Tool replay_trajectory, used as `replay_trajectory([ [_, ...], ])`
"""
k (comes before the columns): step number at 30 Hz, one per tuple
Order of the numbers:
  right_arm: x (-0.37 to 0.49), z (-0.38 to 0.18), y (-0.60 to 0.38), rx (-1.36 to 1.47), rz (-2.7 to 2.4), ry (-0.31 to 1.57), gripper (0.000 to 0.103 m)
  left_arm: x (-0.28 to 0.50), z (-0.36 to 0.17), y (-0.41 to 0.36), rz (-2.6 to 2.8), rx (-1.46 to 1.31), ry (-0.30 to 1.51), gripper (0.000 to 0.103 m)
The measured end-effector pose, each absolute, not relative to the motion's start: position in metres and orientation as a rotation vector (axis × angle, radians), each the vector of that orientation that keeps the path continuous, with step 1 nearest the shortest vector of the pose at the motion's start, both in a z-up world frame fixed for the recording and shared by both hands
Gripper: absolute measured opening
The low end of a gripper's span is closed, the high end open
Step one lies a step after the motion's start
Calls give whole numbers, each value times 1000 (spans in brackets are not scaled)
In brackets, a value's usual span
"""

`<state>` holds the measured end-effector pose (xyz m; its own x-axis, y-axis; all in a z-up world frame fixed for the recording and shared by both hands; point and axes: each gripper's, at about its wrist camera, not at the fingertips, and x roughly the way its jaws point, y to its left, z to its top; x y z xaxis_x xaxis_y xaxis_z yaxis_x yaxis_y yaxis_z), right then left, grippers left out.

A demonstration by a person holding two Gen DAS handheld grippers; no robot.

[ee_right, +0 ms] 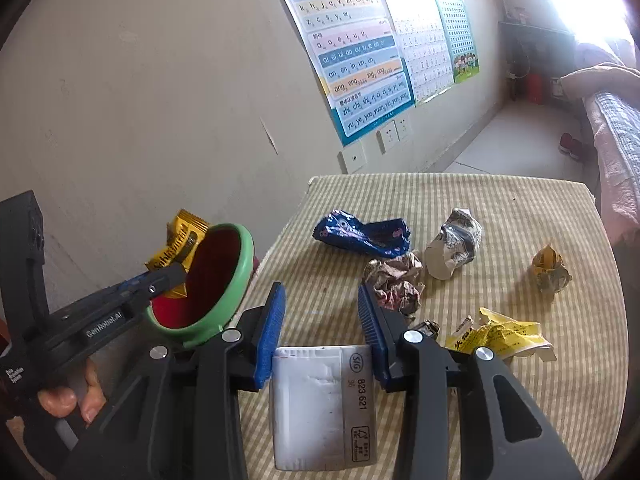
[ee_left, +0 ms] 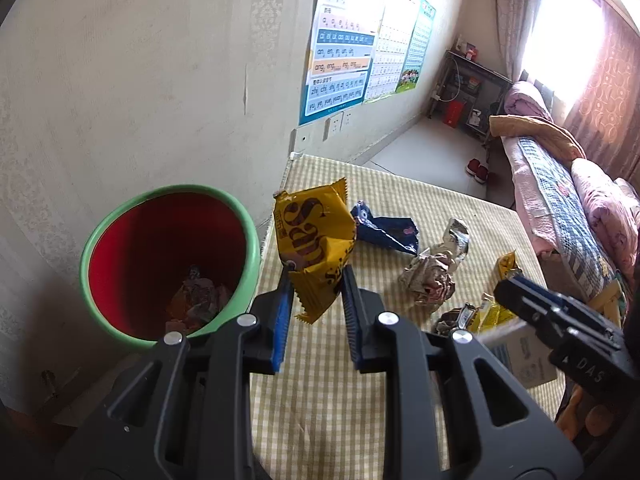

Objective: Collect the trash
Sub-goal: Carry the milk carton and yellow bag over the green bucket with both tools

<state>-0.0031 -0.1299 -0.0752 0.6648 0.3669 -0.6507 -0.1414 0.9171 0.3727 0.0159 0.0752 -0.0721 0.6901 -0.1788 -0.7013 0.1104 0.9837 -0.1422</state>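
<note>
My left gripper (ee_left: 315, 276) is shut on a yellow snack wrapper (ee_left: 316, 240) and holds it in the air by the green-rimmed red bin (ee_left: 96, 240), which has some trash at the bottom. In the right wrist view the left gripper (ee_right: 176, 272) holds the wrapper (ee_right: 176, 244) over the bin's rim (ee_right: 244, 264). My right gripper (ee_right: 322, 300) is open, with a white carton (ee_right: 320, 400) lying between its fingers on the table. A blue wrapper (ee_right: 364, 236), crumpled paper (ee_right: 396, 280), a paper cup (ee_right: 452, 252) and yellow wrappers (ee_right: 500, 336) lie on the table.
The table has a yellow checked cloth (ee_right: 480, 200) and stands against a wall with posters (ee_right: 360, 60) and sockets. A bed with pink covers (ee_left: 560, 200) is to the right. The right gripper (ee_left: 560, 320) shows at the right in the left wrist view.
</note>
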Motion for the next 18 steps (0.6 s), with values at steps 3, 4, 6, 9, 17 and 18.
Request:
replay_trajectory([
  [3, -2, -87, -128, 284, 291, 854, 39, 14, -74, 81, -157, -105, 797, 23],
  [4, -2, -92, -126, 257, 294, 880, 39, 15, -75, 82, -155, -105, 800, 23],
  [6, -1, -101, -122, 212, 294, 921, 39, 16, -77, 83, -154, -107, 806, 23],
  [9, -2, -122, -117, 163, 313, 1019, 39, 17, -80, 85, -154, -119, 819, 23],
  [17, -40, -154, -131, 53, 340, 1143, 50, 19, -86, 83, -166, -123, 838, 23],
  [18, -46, -157, -135, 43, 348, 1160, 55, 18, -86, 82, -168, -122, 838, 23],
])
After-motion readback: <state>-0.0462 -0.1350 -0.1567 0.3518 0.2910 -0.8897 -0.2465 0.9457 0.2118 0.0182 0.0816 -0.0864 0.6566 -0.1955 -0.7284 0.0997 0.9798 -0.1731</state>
